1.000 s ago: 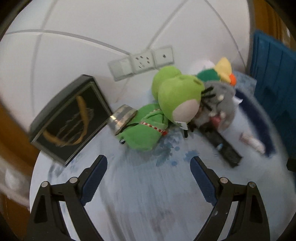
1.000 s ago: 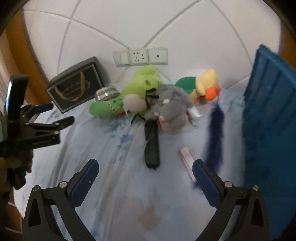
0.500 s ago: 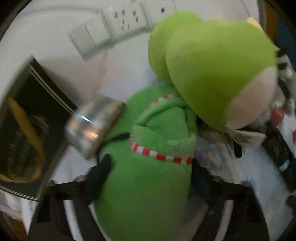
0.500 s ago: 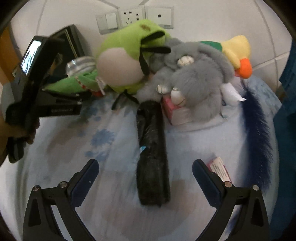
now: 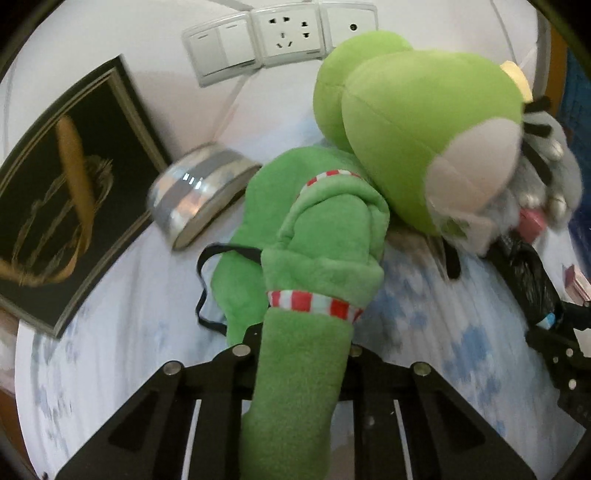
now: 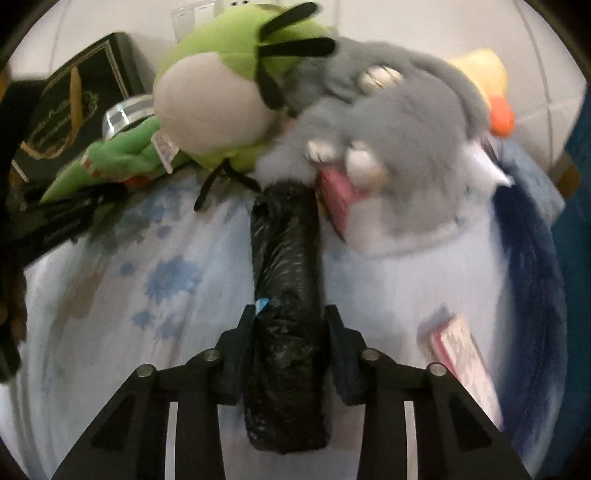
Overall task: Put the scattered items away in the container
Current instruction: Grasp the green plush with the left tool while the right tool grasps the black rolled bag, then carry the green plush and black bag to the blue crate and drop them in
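Note:
My left gripper (image 5: pixel 301 350) is shut on the leg of the green frog plush (image 5: pixel 325 236), whose big head (image 5: pixel 424 136) leans on the grey plush (image 5: pixel 546 162). My right gripper (image 6: pixel 288 343) is shut on the black bag roll (image 6: pixel 286 295) lying on the pale blue sheet. In the right wrist view the frog plush (image 6: pixel 221 81), the grey plush (image 6: pixel 399 147) and a yellow duck plush (image 6: pixel 484 81) lie piled against the wall. The blue container's edge (image 6: pixel 576 221) shows at the far right.
A black framed box (image 5: pixel 66 199) leans on the wall at left, with a silver tape roll (image 5: pixel 199 192) beside it. A pink packet (image 6: pixel 465 354) and a dark blue feather (image 6: pixel 528 266) lie to the right. Wall sockets (image 5: pixel 284 33) are behind the toys.
Both grippers moved forward and closed: the left onto the frog plush's leg, the right onto the black bag roll. Both were open a second ago.

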Demonstrator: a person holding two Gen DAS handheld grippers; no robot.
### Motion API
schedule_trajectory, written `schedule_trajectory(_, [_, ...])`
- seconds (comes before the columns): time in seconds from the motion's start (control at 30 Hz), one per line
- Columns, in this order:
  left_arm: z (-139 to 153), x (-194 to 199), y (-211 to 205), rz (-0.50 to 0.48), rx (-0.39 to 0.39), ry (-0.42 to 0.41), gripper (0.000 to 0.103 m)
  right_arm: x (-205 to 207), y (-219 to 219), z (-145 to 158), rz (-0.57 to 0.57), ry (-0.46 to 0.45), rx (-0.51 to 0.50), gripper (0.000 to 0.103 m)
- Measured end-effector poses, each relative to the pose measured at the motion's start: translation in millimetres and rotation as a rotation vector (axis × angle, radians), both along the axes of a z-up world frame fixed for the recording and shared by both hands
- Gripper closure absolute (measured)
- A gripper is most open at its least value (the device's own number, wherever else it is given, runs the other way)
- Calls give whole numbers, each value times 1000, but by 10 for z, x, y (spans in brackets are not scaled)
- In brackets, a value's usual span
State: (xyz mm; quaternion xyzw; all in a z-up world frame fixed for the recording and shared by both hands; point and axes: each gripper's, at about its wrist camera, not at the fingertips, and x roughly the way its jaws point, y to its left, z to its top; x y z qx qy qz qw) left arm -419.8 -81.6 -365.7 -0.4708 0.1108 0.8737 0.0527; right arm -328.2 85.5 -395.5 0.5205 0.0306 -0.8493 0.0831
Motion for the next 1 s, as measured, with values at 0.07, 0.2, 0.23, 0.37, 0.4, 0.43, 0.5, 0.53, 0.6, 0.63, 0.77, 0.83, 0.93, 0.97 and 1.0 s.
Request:
schedule_trajectory(0.07, [3, 169, -23, 13, -2, -12, 87, 127, 6, 4, 17, -20, 3, 68])
schedule_trajectory(0.2, [47, 584, -41, 24, 9, -20, 87, 443, 70, 16, 27, -64, -14, 69])
schedule_trajectory(0.23, [58, 709, -33, 24, 9, -26, 87, 556, 98, 20, 30, -79, -20, 69])
schedule_trajectory(0.37, [93, 1203, -69, 35, 13, -54, 87, 963, 206, 71, 44, -130, -30, 69])
schedule_trajectory(0.4, [110, 1310, -64, 39, 18, -60, 88, 1026, 242, 106, 45, -143, -35, 69])
schedule_trajectory(0.43, [127, 1453, -49, 45, 21, -65, 88, 1155, 279, 140, 49, -159, -42, 69])
schedule_trajectory(0.5, [146, 1654, -33, 60, 34, -74, 90, 1370, 297, 210, 62, -172, -43, 69])
schedule_trajectory(0.53, [181, 1765, -42, 67, 39, -75, 90, 1502, 316, 270, 70, -176, -47, 69])
schedule_trajectory(0.6, [256, 1982, -53, 76, 50, -76, 91, 1660, 350, 383, 77, -182, -61, 69])
schedule_trajectory(0.63, [291, 2075, -51, 75, 54, -78, 91, 1720, 360, 455, 81, -182, -68, 69])
schedule_trajectory(0.77, [506, 2427, 5, 51, 56, -75, 92, 2018, 398, 792, 85, -159, -99, 69])
schedule_trajectory(0.83, [619, 2564, 19, 49, 64, -70, 93, 2108, 422, 986, 85, -144, -109, 69])
schedule_trajectory(0.93, [865, 2785, 24, 60, 78, -52, 93, 2214, 463, 1251, 84, -121, -120, 69])
schedule_trajectory(0.97, [939, 2837, 24, 64, 83, -44, 93, 2253, 486, 1332, 84, -111, -123, 69])
schedule_trajectory(1.0, [1026, 2890, 26, 66, 90, -35, 93, 2296, 514, 1412, 83, -98, -127, 69])
